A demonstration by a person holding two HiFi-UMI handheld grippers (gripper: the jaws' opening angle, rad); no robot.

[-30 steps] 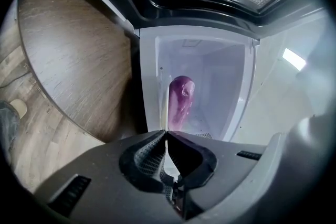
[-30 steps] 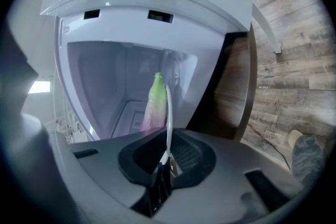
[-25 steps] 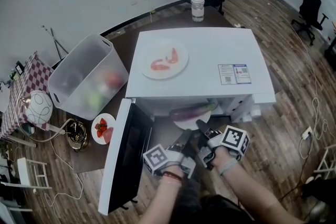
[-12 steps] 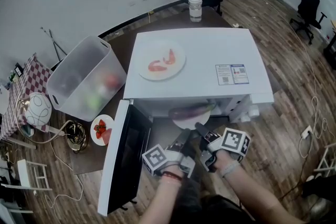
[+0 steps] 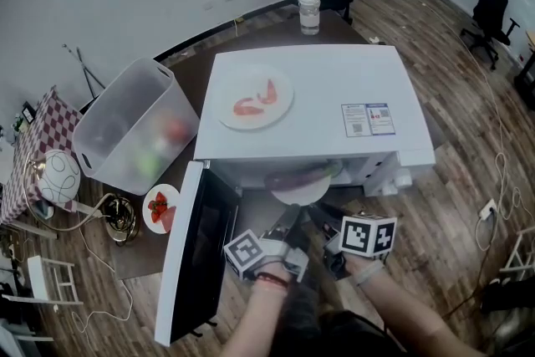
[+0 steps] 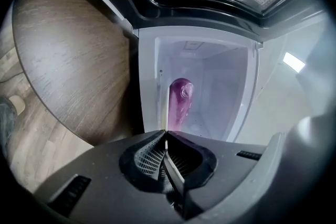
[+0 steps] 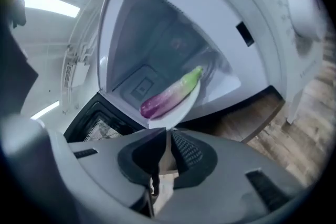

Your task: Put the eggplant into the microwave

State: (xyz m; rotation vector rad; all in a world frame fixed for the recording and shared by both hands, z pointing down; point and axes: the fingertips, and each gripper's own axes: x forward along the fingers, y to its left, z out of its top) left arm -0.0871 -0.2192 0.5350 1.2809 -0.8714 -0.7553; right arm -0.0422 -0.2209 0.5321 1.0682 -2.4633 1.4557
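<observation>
Head view: a white microwave [image 5: 318,92] is seen at centre on a dark table [image 5: 267,33], with its door [image 5: 196,251] swung open toward 8 o'clock. The eggplant [image 5: 303,176] is laid across a white plate [image 5: 301,195] at the mouth of the cavity, green stem end toward 3 o'clock and purple end toward 9 o'clock. The left gripper [image 5: 290,218] is held at 7 o'clock of that plate and the right gripper [image 5: 318,213] at 5 o'clock, close together and both aimed at the opening. In the left gripper view the jaws are seen pressed together with nothing between them. The eggplant is seen end-on at 12 o'clock of the tips, inside the lit cavity, and the door's perforated window is seen along the top. In the right gripper view the jaws are likewise closed at the tips and nothing is gripped. The plate's rim is seen just ahead of the tips at 12 o'clock, and whether it is touched cannot be told. On the microwave top a plate of shrimp [image 5: 255,99] is set toward 10 o'clock and a printed label [image 5: 369,119] toward 3 o'clock. A clear plastic bin [image 5: 134,130] holding blurred red and green produce is placed at 9 o'clock of the microwave. A small plate of strawberries [image 5: 163,205] is placed just beside the door at 8 o'clock. A capped jar [image 5: 309,12] is stood behind the microwave at 12 o'clock.
</observation>
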